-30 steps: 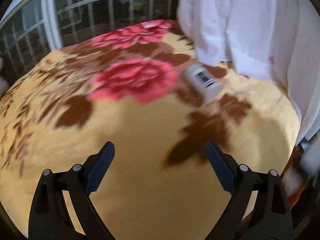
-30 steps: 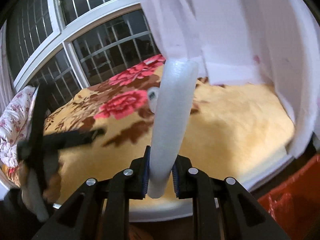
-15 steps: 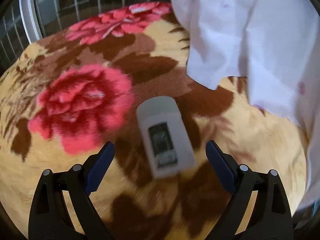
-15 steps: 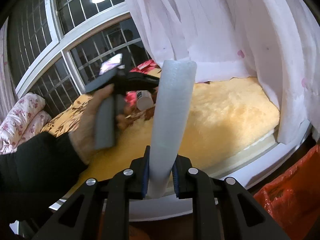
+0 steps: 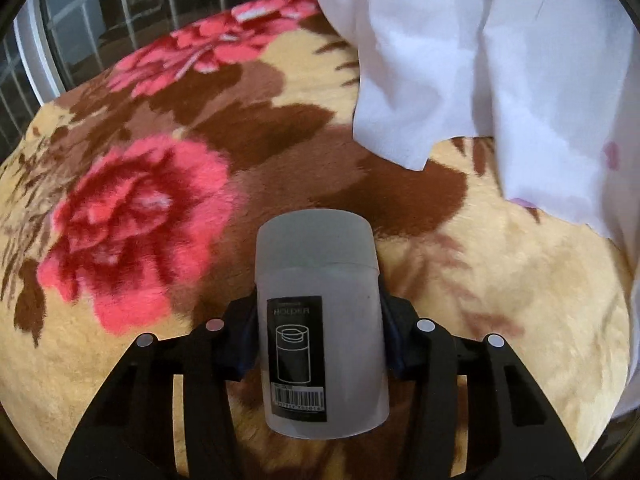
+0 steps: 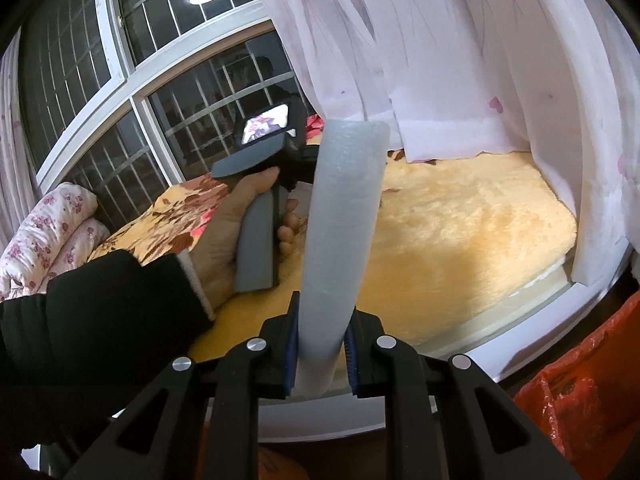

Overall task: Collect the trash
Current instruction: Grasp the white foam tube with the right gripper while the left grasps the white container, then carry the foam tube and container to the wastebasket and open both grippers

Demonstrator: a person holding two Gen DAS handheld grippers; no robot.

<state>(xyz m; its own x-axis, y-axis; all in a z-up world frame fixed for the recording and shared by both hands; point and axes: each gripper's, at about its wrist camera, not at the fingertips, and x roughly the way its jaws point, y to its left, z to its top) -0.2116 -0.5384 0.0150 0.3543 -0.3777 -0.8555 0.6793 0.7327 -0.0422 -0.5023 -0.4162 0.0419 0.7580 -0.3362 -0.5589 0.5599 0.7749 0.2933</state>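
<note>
Since a second ago the left gripper (image 5: 318,344) has come down from open blanket onto the frosted container (image 5: 320,320), which then lay farther off near the curtain. The jaws, wide then, are closing now and the container sits between them, both blue pads flush against its sides at mid-body.

The container lies on its side on the floral blanket (image 5: 132,208). Its long axis runs straight away from the left wrist camera, in line with the fingers. The capped end points toward the curtain and window; the flat base points back toward the camera. A black label reading HOLDER, with a barcode, faces up.

The right gripper (image 6: 320,354) has not shifted. Its jaws are narrow and clamp the lower end of a white foam tube (image 6: 340,240). The tube's long axis stands nearly upright in the right wrist view, leaning slightly right, with the open top end level with the curtain hem.

In the right wrist view, the person's left hand (image 6: 236,236), in a black sleeve (image 6: 100,312), grips the left gripper's grey handle over the blanket. White curtain (image 6: 460,60) hangs behind. Orange-red plastic bag (image 6: 580,392) shows at lower right, off the bed edge.
</note>
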